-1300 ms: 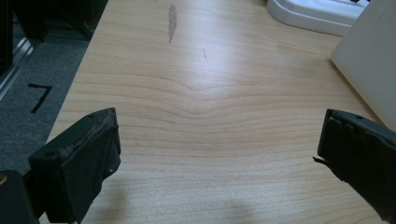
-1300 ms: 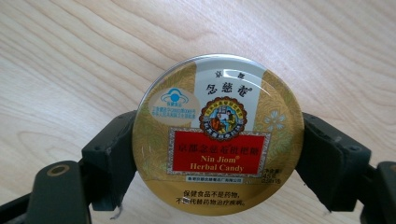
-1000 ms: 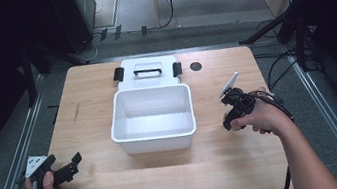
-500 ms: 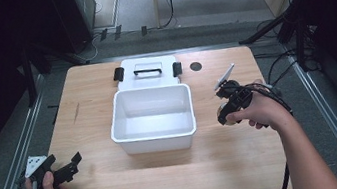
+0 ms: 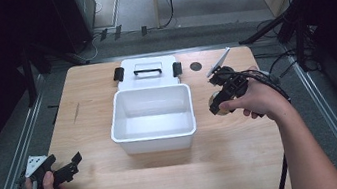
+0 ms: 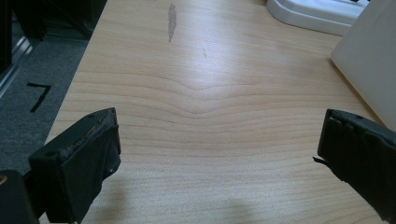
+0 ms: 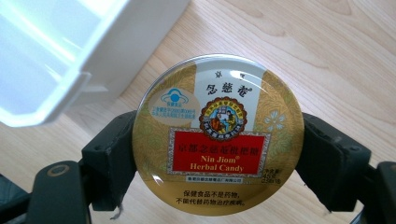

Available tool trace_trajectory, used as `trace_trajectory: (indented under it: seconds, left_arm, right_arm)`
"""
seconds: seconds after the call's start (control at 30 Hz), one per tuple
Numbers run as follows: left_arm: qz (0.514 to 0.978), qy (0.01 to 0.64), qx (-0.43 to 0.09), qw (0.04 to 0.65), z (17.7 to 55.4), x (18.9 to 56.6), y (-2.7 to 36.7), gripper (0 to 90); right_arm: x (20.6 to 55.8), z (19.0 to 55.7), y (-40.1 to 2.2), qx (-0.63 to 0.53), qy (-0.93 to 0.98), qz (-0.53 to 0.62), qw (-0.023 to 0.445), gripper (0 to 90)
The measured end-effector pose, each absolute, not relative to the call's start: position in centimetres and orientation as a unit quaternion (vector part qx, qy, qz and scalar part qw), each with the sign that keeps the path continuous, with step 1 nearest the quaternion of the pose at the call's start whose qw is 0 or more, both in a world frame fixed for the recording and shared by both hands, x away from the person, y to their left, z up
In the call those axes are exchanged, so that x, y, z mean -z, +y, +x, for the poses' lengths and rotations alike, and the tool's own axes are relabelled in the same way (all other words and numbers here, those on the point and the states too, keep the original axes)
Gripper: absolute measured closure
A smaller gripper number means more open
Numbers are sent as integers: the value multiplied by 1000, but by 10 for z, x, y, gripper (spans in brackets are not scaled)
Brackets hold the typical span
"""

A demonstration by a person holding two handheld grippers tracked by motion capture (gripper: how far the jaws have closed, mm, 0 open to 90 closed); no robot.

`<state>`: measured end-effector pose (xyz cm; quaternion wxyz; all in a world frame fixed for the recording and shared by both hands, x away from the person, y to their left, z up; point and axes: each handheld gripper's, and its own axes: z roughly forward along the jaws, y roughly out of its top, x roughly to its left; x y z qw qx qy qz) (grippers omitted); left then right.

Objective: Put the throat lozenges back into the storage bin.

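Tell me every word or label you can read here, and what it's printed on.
"Nin Jiom" – on the round gold candy tin, held in the right gripper
"Herbal Candy" – same tin, red panel
Chinese lines on the tin: too small to read surely
Black mark on the floor, like a "7"

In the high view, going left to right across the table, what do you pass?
left gripper → white bin → candy tin in the right gripper
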<state>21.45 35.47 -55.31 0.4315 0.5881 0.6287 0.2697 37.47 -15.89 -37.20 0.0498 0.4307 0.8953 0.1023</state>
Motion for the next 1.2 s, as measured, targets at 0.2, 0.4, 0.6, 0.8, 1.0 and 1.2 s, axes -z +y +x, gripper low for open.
trace_trajectory:
  seconds: [0.2,0.4,0.6,0.8,1.0,1.2]
  left_arm:
    - [588,630,-268,431,215,553,355,0]
    - [589,628,-268,432,215,553,355,0]
    - [588,631,-265,431,215,553,355,0]
    - [588,632,-265,431,215,553,355,0]
    - [587,631,-264,432,215,553,355,0]
    - [587,632,-263,432,216,553,355,0]
  right_arm:
    - [366,377,-148,-105,900,421,47,209]
    - [363,377,-133,-102,905,410,43,209]
    - [358,379,-121,-94,909,403,41,209]
    - [353,382,-103,-92,916,389,41,209]
    - [352,382,-87,-90,920,378,41,209]
    - [353,384,-71,-85,926,365,43,209]
